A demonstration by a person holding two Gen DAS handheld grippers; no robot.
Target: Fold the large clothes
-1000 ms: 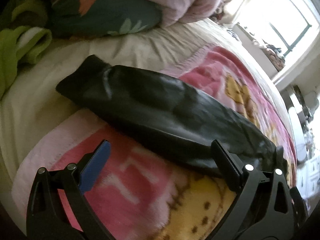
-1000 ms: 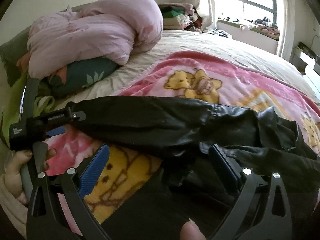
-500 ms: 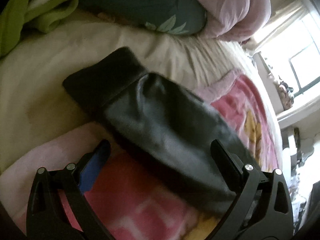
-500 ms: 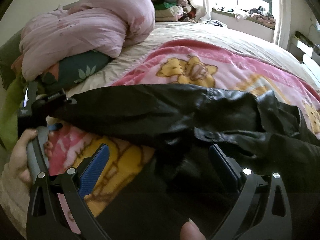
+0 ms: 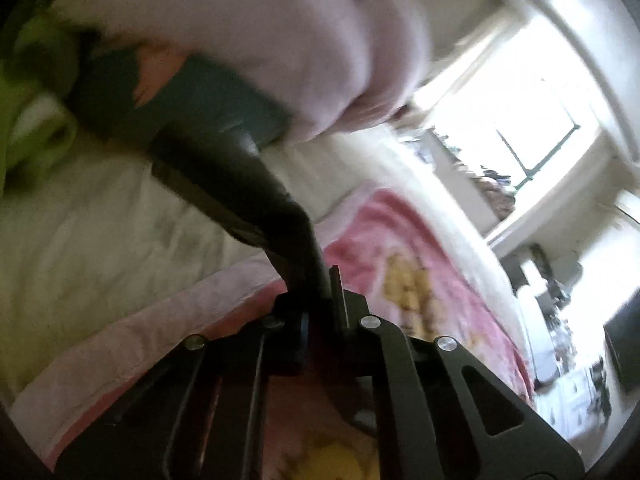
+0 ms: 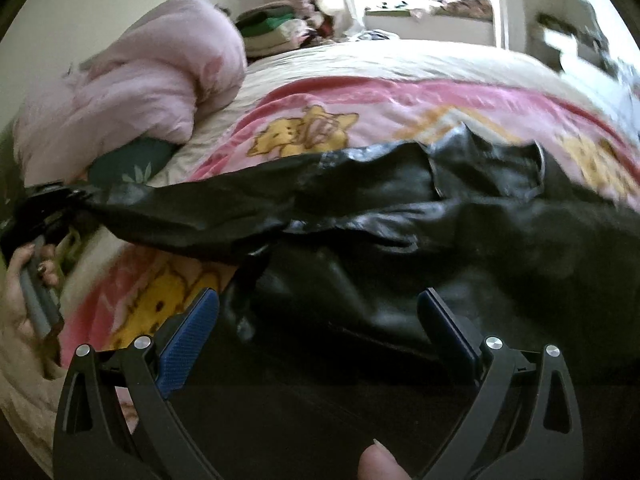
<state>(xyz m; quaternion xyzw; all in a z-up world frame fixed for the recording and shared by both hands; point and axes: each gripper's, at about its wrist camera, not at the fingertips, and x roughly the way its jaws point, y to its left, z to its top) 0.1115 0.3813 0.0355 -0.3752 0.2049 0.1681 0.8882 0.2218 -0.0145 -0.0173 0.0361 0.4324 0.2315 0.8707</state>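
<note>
Right hand-held gripper (image 6: 316,332): jaws spread wide, nothing between them, held low over the body of the black jacket (image 6: 420,272), which is spread on the pink blanket (image 6: 400,104) of the bed (image 6: 400,60). A thumb tip is seen at the lower edge of that view.

Left hand-held gripper (image 5: 324,292): jaws drawn together and clamped on the sleeve (image 5: 240,188) near its cuff. The sleeve is lifted clear of the blanket and pulled out straight, judged to be in readiness for folding it across the jacket body.

Beyond lie a teal pillow (image 6: 128,164), a heaped pink quilt (image 6: 152,80), and a window (image 5: 532,120) farthest off.

The left view is heavily blurred; only the clamp and the cuff end are shown there. The right view supplies what is missing: the full sleeve stretched taut to the shoulder, the collar, and the left hand (image 6: 28,288) around its handle. Whether the far sleeve is already folded cannot be told.
</note>
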